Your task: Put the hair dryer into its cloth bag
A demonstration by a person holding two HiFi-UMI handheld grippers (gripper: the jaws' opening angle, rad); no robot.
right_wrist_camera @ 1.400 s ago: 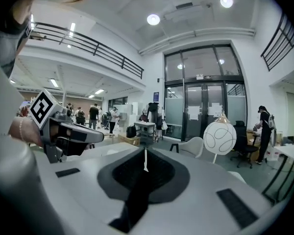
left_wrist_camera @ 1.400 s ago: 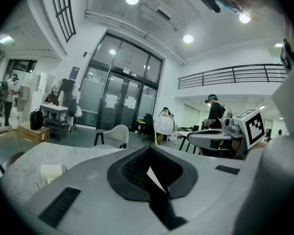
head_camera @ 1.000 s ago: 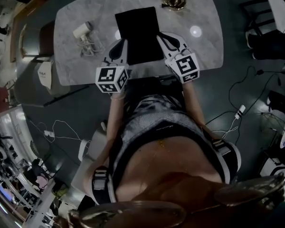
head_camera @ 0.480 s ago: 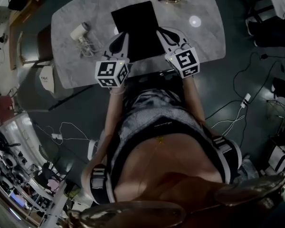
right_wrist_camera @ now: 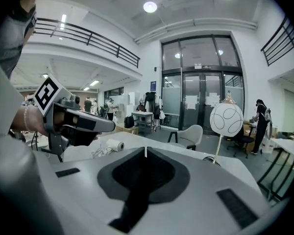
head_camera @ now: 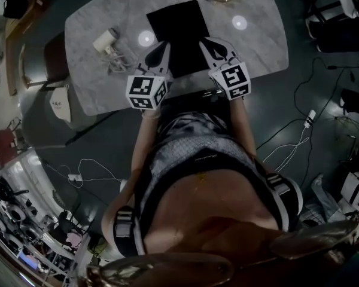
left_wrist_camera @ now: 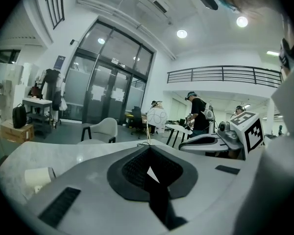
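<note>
White-shelled, the left gripper point(head_camera: 161, 46) and right gripper point(head_camera: 208, 42) sit at the flat black cloth bag's point(head_camera: 176, 28) near corners, jaws pressed together on nothing visible. The hair dryer point(head_camera: 105, 39) lies well left of the bag, cord point(head_camera: 116, 64) loose beside it; that cord could snag, or the limp bag fold shut, during loading.

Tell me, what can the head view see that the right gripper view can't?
Only the head view shows the whole black cloth bag from above, and cables on the floor. Only the right gripper view shows a white globe lamp, tall glass doors and a white chair. Both show the white hair dryer, the left hand-held gripper and the marble table.
</note>
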